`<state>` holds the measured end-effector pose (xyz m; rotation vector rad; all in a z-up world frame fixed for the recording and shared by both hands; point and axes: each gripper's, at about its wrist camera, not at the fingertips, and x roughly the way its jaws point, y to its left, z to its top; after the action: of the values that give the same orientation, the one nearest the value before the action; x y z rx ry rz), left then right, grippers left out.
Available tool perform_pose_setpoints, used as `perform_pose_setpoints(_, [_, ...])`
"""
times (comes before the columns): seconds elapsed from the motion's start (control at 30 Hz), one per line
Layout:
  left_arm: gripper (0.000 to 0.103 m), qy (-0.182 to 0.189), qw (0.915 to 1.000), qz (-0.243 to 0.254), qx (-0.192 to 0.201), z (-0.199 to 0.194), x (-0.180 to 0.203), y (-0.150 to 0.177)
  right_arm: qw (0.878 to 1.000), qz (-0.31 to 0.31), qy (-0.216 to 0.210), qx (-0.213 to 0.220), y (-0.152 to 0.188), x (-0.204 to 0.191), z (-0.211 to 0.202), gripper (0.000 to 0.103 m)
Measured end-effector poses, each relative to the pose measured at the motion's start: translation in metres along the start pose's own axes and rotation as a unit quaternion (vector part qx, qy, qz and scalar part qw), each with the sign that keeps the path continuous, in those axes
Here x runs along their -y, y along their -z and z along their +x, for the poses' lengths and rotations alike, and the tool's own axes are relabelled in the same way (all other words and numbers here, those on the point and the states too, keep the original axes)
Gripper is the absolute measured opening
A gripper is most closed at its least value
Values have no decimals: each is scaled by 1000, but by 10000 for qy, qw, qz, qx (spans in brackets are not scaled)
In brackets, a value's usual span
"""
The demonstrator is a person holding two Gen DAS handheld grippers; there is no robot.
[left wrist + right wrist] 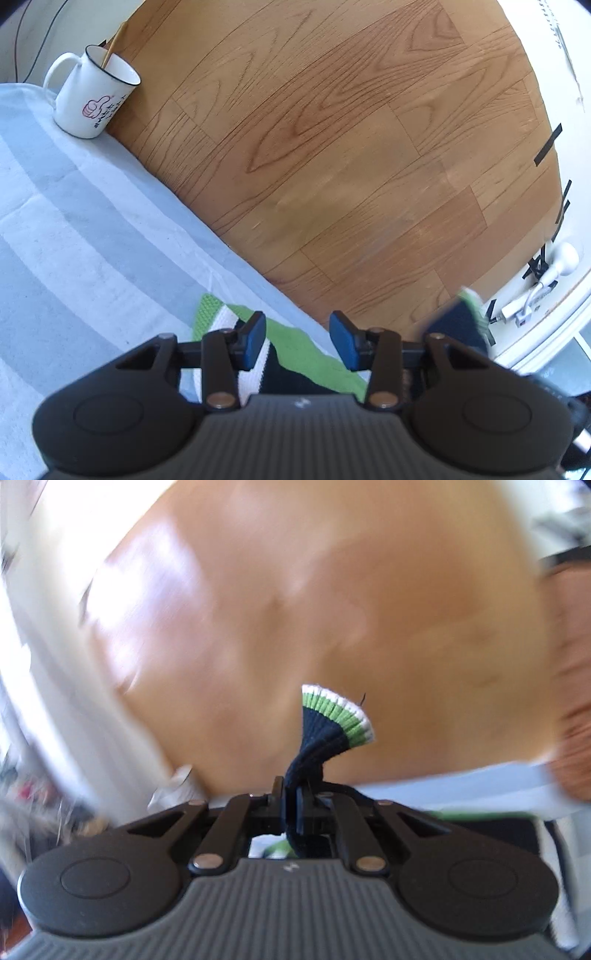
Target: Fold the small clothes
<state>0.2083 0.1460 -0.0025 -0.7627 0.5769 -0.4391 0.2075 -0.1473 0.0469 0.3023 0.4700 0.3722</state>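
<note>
A knitted sock with green, white and navy stripes lies on the striped cloth at the table's edge, just under my left gripper. That gripper is open, and its blue pads stand apart above the sock without pressing on it. To the right, a blurred navy and green piece of knit hangs in the air. In the right wrist view my right gripper is shut on a navy sock cuff, whose green and white rim fans out past the fingertips. The background there is smeared by motion.
A white mug with a stick in it stands on the pale blue and white striped cloth near the table's far edge. Beyond the edge is wood floor with black tape marks and white cables.
</note>
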Motion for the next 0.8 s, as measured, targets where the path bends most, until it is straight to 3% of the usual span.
perform_pose_setpoints(0.1, [45,-107,9998,37,-166,7,-1,0,9861,-1249,-10,-1097,52,-28,49,12])
perform_pose_setpoints(0.17, [46,-172,9992,89,-357,14,-2,4,9742,-1754,158,-1410,76,-27,53,18])
perform_pose_setpoints(0.23, [47,-225,9984,133,-492,21,-1,8,9761,-1782,25,-1244,76,-18,31,35])
perform_pose_setpoints(0.33, [55,-218,9976,265,-599,27,5,14,9861,-1517,167,-665,62,5,-17,42])
perform_pose_setpoints(0.43, [60,-237,9966,486,-621,27,14,20,9909,-1033,864,-12,42,40,-55,44])
perform_pose_setpoints(0.5, [65,-277,9956,644,-615,27,20,23,9849,-683,1569,255,35,71,-73,52])
perform_pose_setpoints(0.6, [69,-467,9930,857,-666,30,25,27,9731,-291,2273,232,34,109,-79,62])
perform_pose_setpoints(0.67, [66,-476,9919,936,-718,32,27,29,9749,123,2215,-176,39,131,-71,61])
perform_pose_setpoints(0.7, [58,-457,9913,986,-740,33,27,31,9767,316,2083,-406,43,140,-65,45])
perform_pose_setpoints(0.73, [37,-436,9903,1072,-775,35,29,32,9770,438,2016,-546,48,145,-60,16])
perform_pose_setpoints(0.77, [26,-462,9886,1178,-819,38,31,34,9757,452,2100,-425,51,144,-64,15])
perform_pose_setpoints(0.8, [8,-540,9867,1293,-822,41,32,37,9758,458,2130,-186,52,142,-75,10])
